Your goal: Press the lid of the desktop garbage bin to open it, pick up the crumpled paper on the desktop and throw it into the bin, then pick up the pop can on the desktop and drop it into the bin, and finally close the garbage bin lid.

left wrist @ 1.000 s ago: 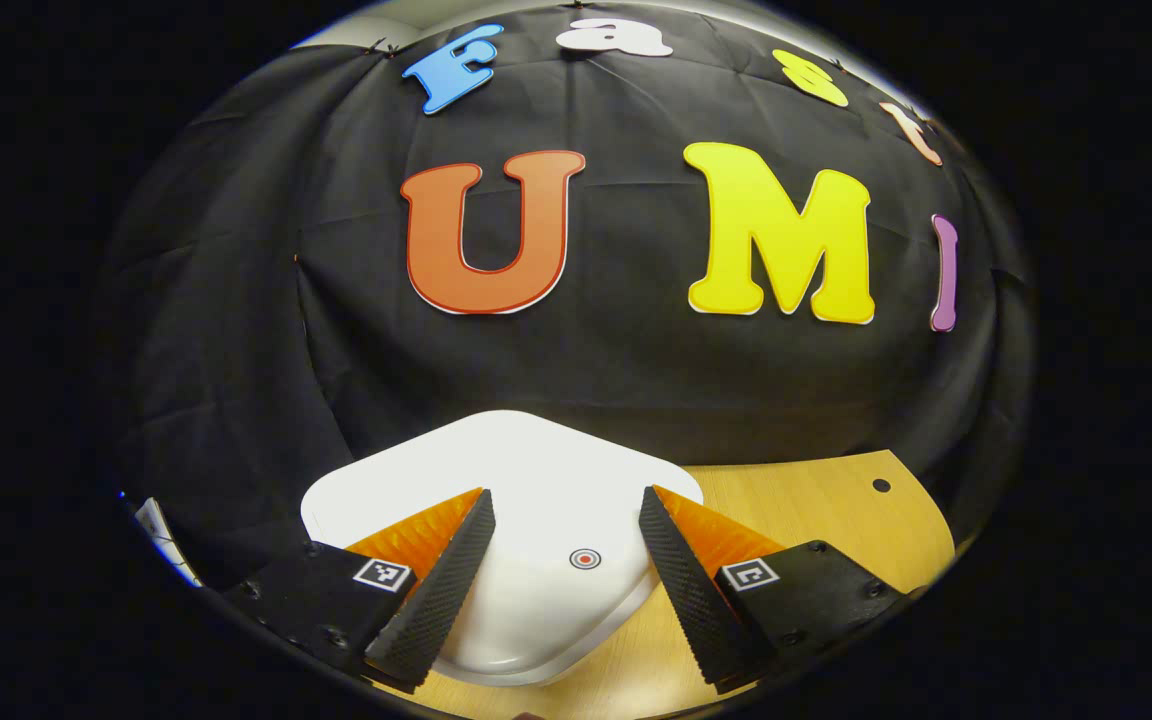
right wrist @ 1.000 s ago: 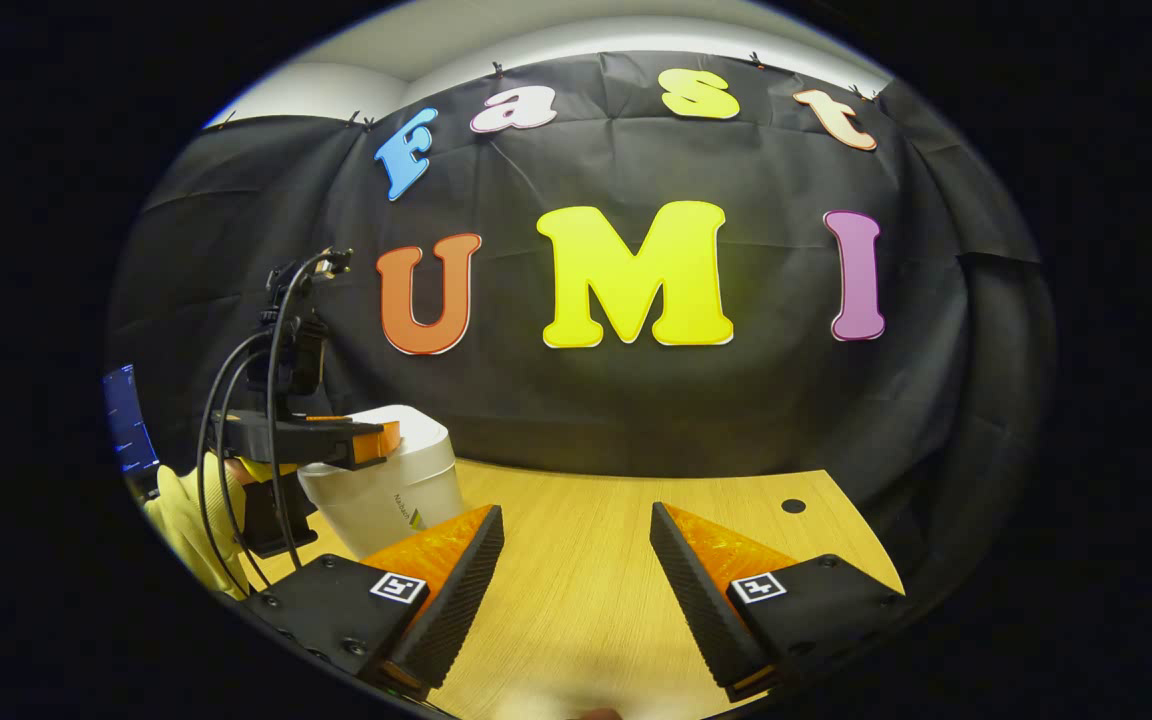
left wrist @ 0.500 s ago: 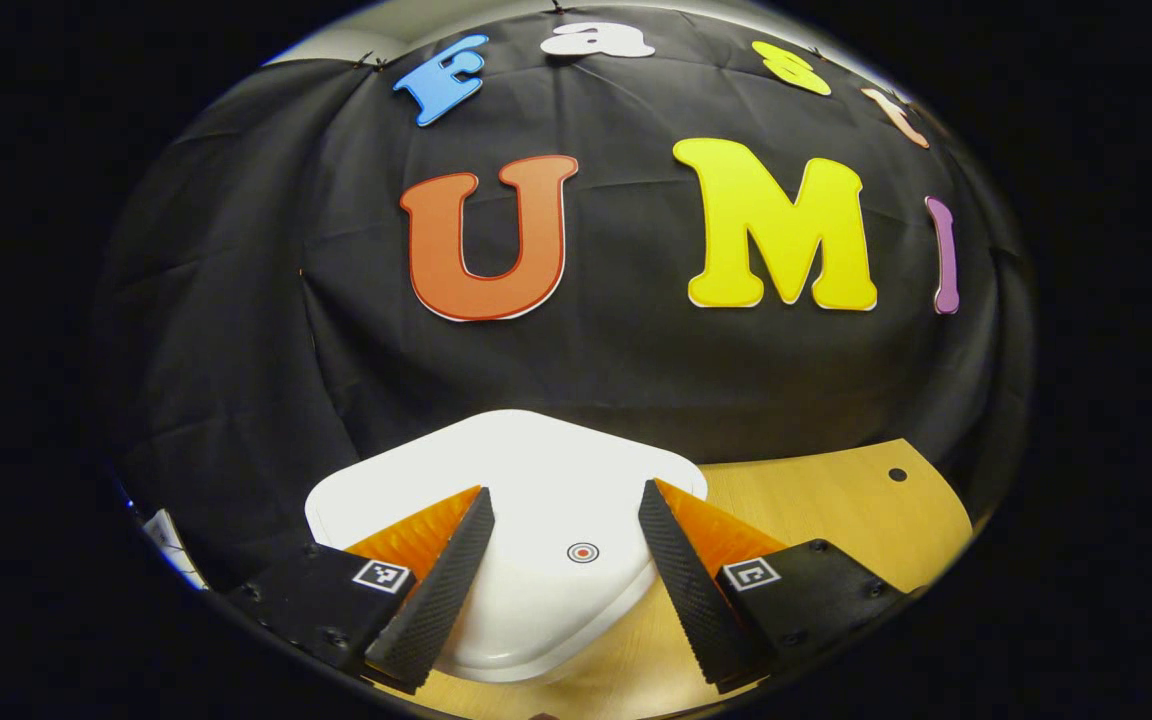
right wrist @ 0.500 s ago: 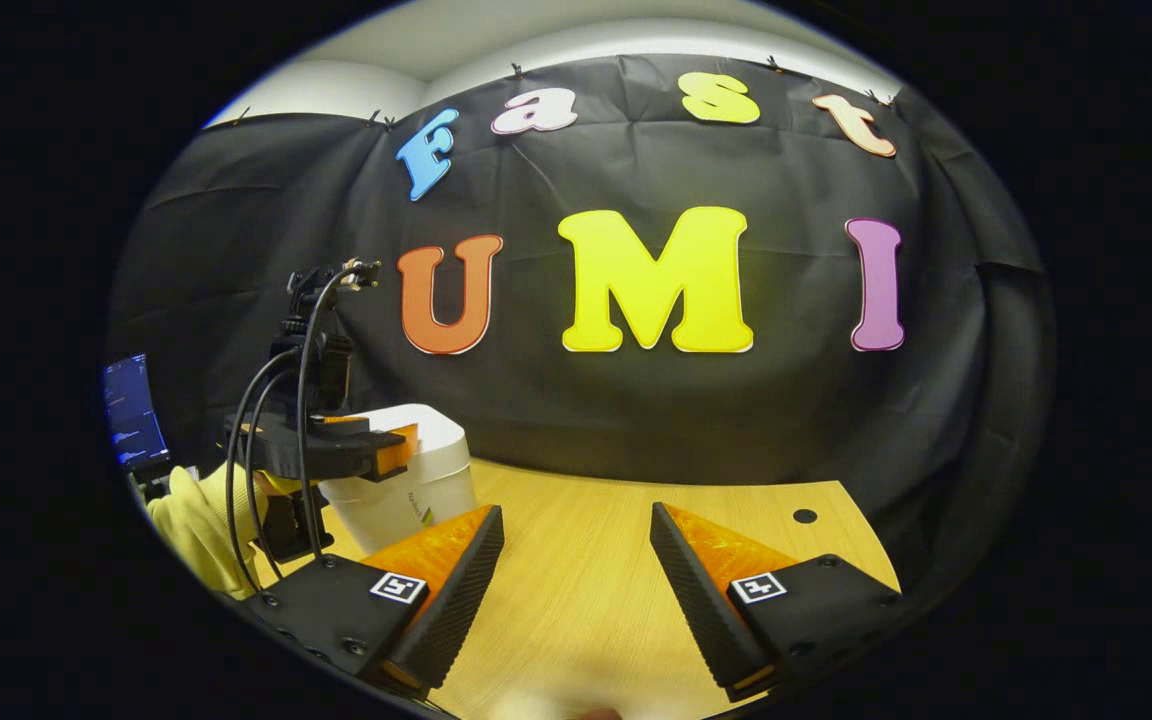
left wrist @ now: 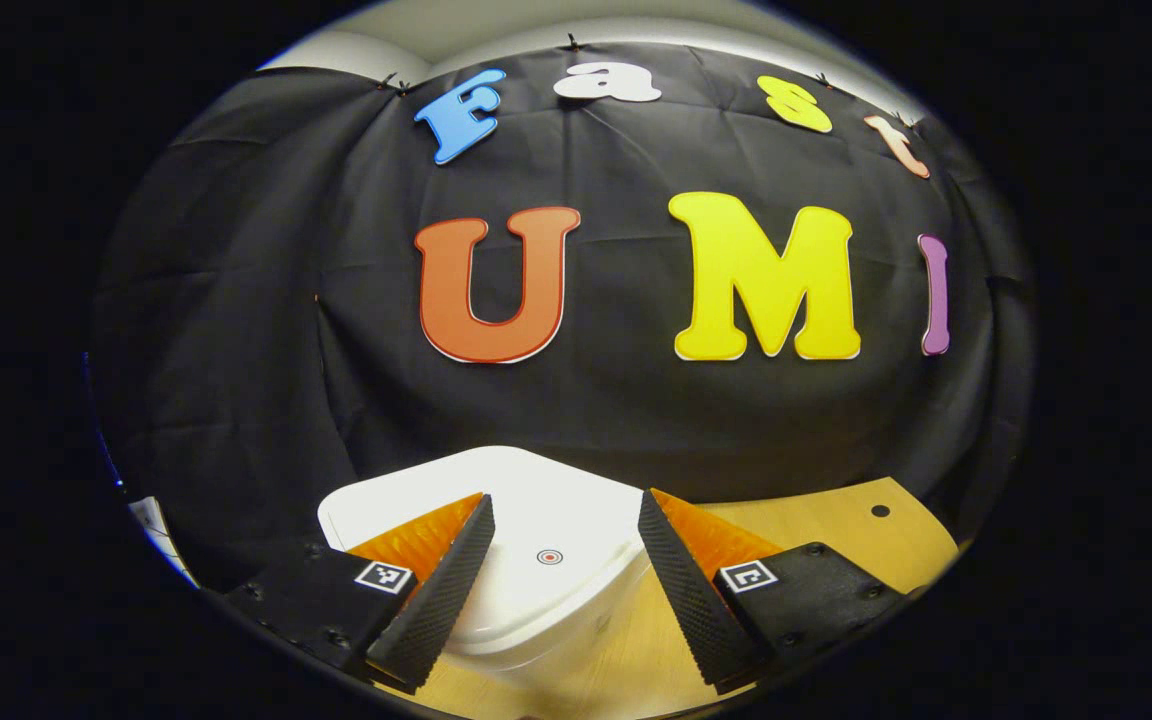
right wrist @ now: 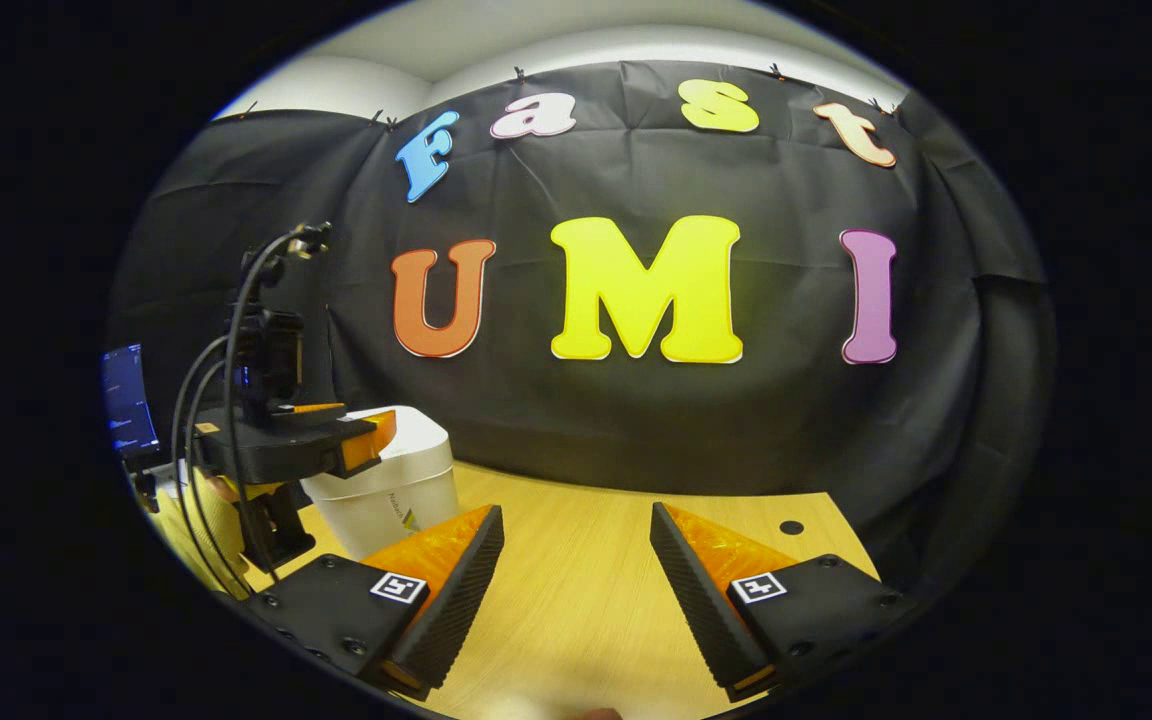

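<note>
The white desktop bin (left wrist: 536, 600) stands just below and ahead of my left gripper (left wrist: 565, 497). Its lid (left wrist: 526, 500) lies flat and down, with a small red ring mark (left wrist: 550, 556) on it. My left gripper is open, its fingers spread above the lid's near part, holding nothing. In the right gripper view the bin (right wrist: 391, 490) is at the left on the wooden table (right wrist: 586, 600), and the left gripper (right wrist: 361, 450) hovers over its top. My right gripper (right wrist: 576, 510) is open above bare table, to the right of the bin.
The black cloth wall rises right behind the table's far edge. A small round hole (right wrist: 791, 527) sits in the table's far right part. A lit screen (right wrist: 126, 400) and a yellow sleeve (right wrist: 186, 510) are at the far left.
The left gripper has drawn back and up from the lid, which now looks smaller and lower in its view. The right gripper has barely moved.
</note>
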